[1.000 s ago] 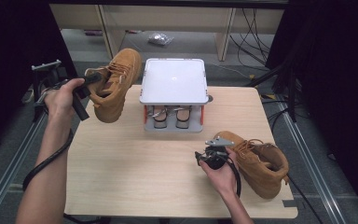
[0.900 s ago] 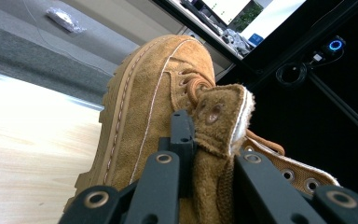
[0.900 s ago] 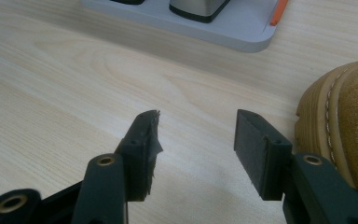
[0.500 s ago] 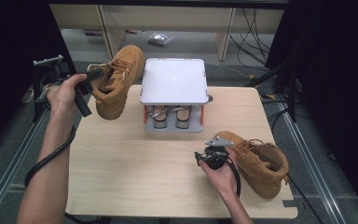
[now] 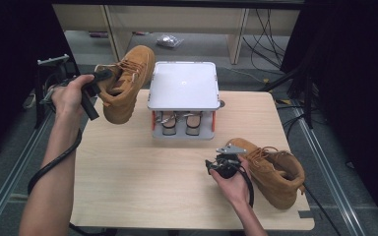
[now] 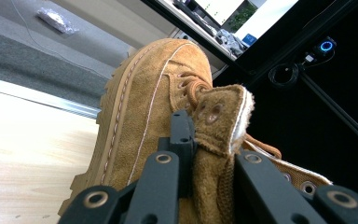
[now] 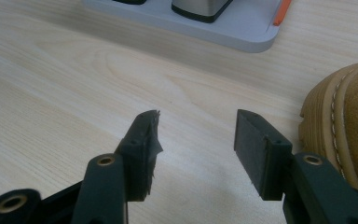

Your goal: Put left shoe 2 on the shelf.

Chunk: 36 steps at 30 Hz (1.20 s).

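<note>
My left gripper (image 5: 102,77) is shut on the collar of a tan suede boot (image 5: 128,83) and holds it in the air above the table's far left corner, toe pointing away. In the left gripper view the jaws (image 6: 212,135) pinch the boot's padded collar (image 6: 221,114) between them, with the boot's toe (image 6: 144,93) beyond. A second tan boot (image 5: 270,169) lies on the table at the near right. My right gripper (image 5: 216,163) rests just left of it, open and empty. In the right gripper view its jaws (image 7: 196,126) stand apart over bare wood, the boot's toe (image 7: 349,126) at the right.
A two-tier stand (image 5: 183,84) with a white top, orange posts and a grey base (image 7: 242,28) sits at the table's far middle, with items on its lower level. The light wooden table (image 5: 142,182) has bare wood in the near middle. Shelving and cables lie behind.
The left hand has carried the held boot slightly to the right, closer to the stand. The right hand and its boot have not moved.
</note>
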Each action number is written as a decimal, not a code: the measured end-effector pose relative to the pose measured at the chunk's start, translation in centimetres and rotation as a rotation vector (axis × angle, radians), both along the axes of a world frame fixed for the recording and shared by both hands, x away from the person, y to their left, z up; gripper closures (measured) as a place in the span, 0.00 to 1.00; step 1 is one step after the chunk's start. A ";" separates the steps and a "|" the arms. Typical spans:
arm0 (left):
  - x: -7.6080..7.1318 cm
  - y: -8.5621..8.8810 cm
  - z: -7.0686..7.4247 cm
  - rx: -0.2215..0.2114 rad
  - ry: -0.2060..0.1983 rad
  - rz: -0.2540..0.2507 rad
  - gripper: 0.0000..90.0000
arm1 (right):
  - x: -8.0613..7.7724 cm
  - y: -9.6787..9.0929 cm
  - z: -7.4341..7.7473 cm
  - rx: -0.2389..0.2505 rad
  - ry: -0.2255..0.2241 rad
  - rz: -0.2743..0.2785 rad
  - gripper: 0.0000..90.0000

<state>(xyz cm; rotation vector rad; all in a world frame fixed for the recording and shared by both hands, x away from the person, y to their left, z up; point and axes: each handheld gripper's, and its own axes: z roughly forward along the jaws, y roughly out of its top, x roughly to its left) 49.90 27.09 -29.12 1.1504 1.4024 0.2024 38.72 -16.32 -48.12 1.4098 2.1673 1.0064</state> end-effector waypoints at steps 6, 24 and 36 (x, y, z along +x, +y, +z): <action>0.1 -0.3 0.5 -0.003 -0.008 -0.002 0.92 | -0.1 0.1 0.0 0.005 0.005 -0.005 0.56; 0.6 -1.5 1.2 -0.004 -0.010 -0.015 0.92 | -0.1 0.1 -0.1 0.012 0.016 -0.010 0.56; 1.1 -2.5 1.7 -0.024 -0.005 -0.029 0.92 | -0.1 0.0 -0.1 0.003 0.008 -0.003 0.56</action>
